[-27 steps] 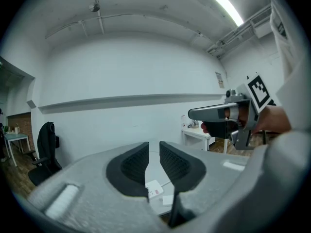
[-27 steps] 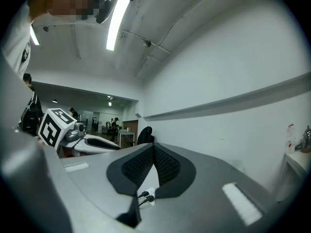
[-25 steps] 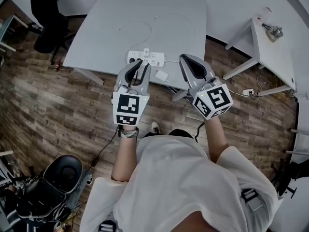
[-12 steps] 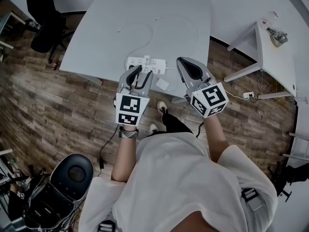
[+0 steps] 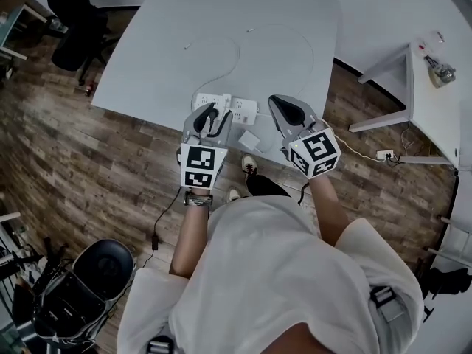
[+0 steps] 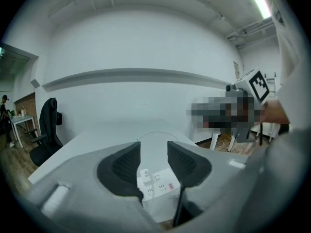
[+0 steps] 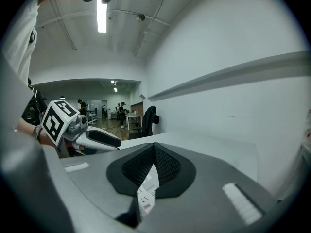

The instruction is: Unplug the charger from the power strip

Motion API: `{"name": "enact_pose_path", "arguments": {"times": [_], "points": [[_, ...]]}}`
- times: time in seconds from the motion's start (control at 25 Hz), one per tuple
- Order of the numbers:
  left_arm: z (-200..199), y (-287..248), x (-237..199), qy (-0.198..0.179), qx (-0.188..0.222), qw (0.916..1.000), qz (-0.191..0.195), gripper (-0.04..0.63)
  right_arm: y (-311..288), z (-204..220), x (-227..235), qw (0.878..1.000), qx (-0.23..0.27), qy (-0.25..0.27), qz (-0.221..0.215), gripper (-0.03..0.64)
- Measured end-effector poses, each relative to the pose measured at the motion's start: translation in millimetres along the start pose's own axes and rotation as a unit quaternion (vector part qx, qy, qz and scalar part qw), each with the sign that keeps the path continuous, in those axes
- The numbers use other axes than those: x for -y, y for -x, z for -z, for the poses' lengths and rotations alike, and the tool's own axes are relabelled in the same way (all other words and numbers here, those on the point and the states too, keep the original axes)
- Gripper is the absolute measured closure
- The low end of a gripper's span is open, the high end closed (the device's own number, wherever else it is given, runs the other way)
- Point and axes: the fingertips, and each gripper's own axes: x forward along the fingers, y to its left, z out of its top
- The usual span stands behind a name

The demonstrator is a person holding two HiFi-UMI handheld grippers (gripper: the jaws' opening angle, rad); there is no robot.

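A pale grey table (image 5: 280,21) stands on a wood-plank floor (image 5: 74,161). The left gripper (image 6: 154,147) is opening its jaws with nothing between them, while the right gripper (image 7: 154,149) has its jaws together and empty. Ahead of the left jaws, a small white cube charger (image 6: 144,174) stands plugged into the white rectangular power strip (image 6: 164,181) near the table's front edge.

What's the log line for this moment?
stage: pre-grasp | left tool: jaws opening, empty, aimed at small white charger in white rectangular power strip | right tool: shut, empty | charger: plugged in

White power strip (image 5: 225,107), pale grey table (image 5: 258,21), brown plank floor (image 5: 66,161), black-and-white markers (image 5: 198,167) on grey left gripper (image 5: 212,113), right gripper (image 5: 280,102).
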Motion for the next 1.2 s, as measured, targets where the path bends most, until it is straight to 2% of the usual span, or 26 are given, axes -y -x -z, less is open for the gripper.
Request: {"name": "enact_pose_path", "arguments": {"times": [0.32, 0.6, 0.88, 1.2], "points": [[37, -35, -9, 0.028, -0.067, 0.9973, -0.012, 0.423, -28, 26, 21, 0.999, -0.032, -0.008, -0.015, 0.614], [65, -59, -15, 0.06, -0.097, 0.9931, -0.025, 0.423, -54, 71, 33, 0.996, -0.081, -0.005, -0.044, 0.614], [90, -86, -19, 0.075, -0.139, 0.9868, -0.037, 0.423, -90, 129, 33, 0.986, -0.139, -0.012, -0.088, 0.614], [111, -119, -22, 0.115, -0.167, 0.9784, -0.04, 0.423, -124, 180, 31, 0.974, -0.188, -0.015, -0.124, 0.614]]}}
